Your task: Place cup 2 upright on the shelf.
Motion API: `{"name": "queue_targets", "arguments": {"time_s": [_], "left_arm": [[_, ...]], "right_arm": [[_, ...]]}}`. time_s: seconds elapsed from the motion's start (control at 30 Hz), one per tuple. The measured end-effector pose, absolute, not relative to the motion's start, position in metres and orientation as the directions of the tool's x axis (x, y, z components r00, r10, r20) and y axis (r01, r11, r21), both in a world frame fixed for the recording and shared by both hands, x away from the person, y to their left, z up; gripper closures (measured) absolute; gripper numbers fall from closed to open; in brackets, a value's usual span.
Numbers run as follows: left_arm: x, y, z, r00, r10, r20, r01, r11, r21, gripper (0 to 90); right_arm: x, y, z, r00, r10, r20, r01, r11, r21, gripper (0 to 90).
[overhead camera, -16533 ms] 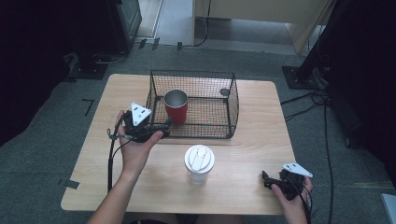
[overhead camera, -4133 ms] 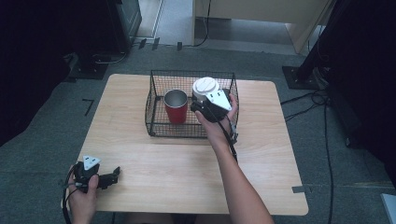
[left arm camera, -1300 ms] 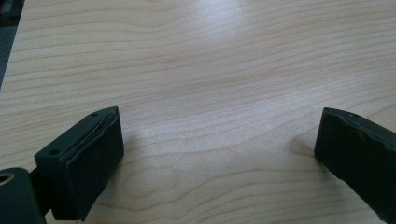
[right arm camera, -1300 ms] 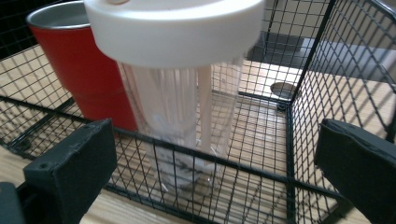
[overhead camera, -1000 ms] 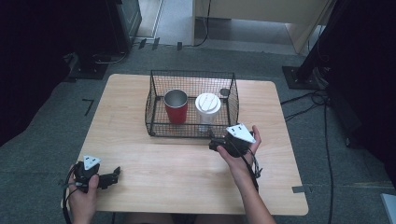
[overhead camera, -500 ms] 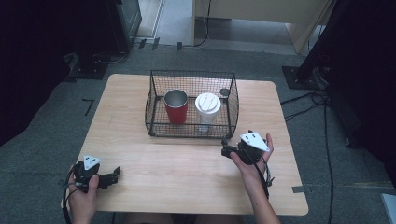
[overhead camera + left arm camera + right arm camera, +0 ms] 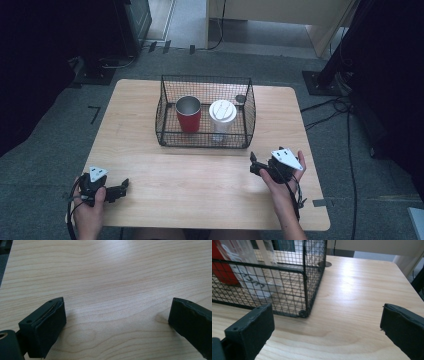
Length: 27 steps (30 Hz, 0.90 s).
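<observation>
Pale wood table [image 7: 200, 175] with rounded corners, grain running lengthwise, soft glare across the top in both gripper views. Stood on grey carpet [image 7: 45, 165], dark shapes of furniture at the left and right edges, black cables [image 7: 345, 107] trailing over the floor on the right, a light wooden cabinet [image 7: 270, 15] at the far side. Small tape marks on the carpet near the table's left and right corners.

Black wire basket [image 7: 165, 117] sat on the far half of the table, near the middle. Inside it, upright and side by side: red cup [image 7: 188, 114] on the left, white-lidded cup [image 7: 222, 115] on the right, just beside each other; touching or not, impossible to tell. Small dark round disc [image 7: 240, 98] lay on the table behind the basket's far right corner.

Right gripper [image 7: 256, 166] held low over the table near the right edge, just short of the basket's near right corner, jaws spread wide with nothing between them; basket corner close ahead in the right gripper view [image 7: 305, 312]. Left gripper [image 7: 121, 187] at the near left corner, well apart from the basket, jaws likewise wide apart over bare wood, nothing gripped.
</observation>
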<state>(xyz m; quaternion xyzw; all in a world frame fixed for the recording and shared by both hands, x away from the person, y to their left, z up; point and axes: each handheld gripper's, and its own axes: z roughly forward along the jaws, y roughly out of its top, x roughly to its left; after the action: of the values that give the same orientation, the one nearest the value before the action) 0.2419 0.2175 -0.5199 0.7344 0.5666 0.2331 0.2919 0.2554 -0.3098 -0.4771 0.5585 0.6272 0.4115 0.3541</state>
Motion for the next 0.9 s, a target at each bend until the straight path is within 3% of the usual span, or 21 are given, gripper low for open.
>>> {"name": "queue_targets", "arguments": {"time_s": [0.9], "left_arm": [[0.242,0.217,-0.520,0.250,0.968,0.013,0.695,-0.189,0.693,2.1]], "right_arm": [[0.222,-0.378,-0.500,-0.015,1.000,0.021,0.474,-0.011,0.880,0.0]]}}
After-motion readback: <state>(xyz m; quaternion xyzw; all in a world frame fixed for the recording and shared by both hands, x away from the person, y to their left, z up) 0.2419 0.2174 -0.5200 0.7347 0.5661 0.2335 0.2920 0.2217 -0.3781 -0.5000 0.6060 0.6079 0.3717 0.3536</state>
